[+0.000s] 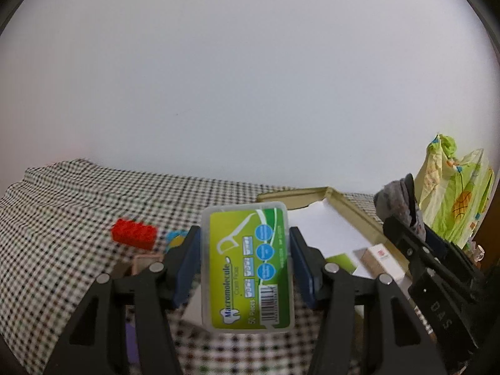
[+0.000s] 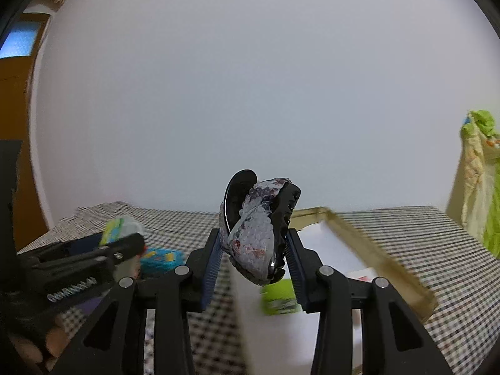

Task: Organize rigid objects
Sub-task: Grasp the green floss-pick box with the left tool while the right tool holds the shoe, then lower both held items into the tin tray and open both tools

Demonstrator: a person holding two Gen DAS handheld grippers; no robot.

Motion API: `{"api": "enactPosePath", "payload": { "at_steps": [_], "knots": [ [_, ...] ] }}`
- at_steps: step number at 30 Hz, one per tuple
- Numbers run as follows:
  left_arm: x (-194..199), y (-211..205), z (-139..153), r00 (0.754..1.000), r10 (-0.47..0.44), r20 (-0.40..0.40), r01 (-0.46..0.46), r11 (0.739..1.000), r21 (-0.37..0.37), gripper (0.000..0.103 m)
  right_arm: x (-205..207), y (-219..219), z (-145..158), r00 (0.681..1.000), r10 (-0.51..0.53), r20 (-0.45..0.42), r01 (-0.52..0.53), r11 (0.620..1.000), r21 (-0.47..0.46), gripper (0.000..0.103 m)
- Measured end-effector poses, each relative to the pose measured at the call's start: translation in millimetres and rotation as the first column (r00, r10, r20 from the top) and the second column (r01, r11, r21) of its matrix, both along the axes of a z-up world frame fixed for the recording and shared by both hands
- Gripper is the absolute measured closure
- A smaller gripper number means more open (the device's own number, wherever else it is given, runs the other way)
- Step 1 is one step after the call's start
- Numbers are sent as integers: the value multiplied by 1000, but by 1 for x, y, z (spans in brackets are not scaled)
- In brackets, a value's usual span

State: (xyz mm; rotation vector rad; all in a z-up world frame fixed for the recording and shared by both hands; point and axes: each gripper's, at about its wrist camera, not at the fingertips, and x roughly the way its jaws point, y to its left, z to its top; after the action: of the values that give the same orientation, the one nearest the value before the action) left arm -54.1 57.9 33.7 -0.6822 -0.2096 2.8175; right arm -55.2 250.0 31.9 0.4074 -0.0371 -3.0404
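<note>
Now: my left gripper point(image 1: 245, 262) clamps floss-pick box point(image 1: 247, 265) | my right gripper point(image 2: 254, 250) clamps grey sequined object point(image 2: 256, 237) | both above checked cloth point(image 1: 68, 218).

The left black plastic two-finger gripper point(image 1: 245, 264) has angular arms with triangular cut-outs, round silver pivot screws and dark blue ribbed fingers point(image 1: 187, 265). The matching right black gripper point(image 2: 253, 261) bears white lettering along its side.

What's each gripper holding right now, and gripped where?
Left gripper: clear plastic floss-pick box with green label, clamped by its long sides. Right gripper: grey-purple lumpy object with black backing, pinched across its lower part.
</note>
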Motion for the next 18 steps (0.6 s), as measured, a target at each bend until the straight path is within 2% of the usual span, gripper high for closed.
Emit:
{"api": "enactPosePath", "payload": {
  "at_steps": [10,12,18],
  "knots": [
    [-33,58,6,999,-53,-7,53,999,-11,48,-29,73,2,991,-132,19,132,991,-14,60],
    [-39,71,5,998,-68,4,68,998,-18,48,-34,83,1,991,-129,42,131,991,-32,60],
    [-62,104,0,997,-66,46,69,995,-75,48,-50,93,-6,988,-106,111,108,994,-8,60]
  ]
}}
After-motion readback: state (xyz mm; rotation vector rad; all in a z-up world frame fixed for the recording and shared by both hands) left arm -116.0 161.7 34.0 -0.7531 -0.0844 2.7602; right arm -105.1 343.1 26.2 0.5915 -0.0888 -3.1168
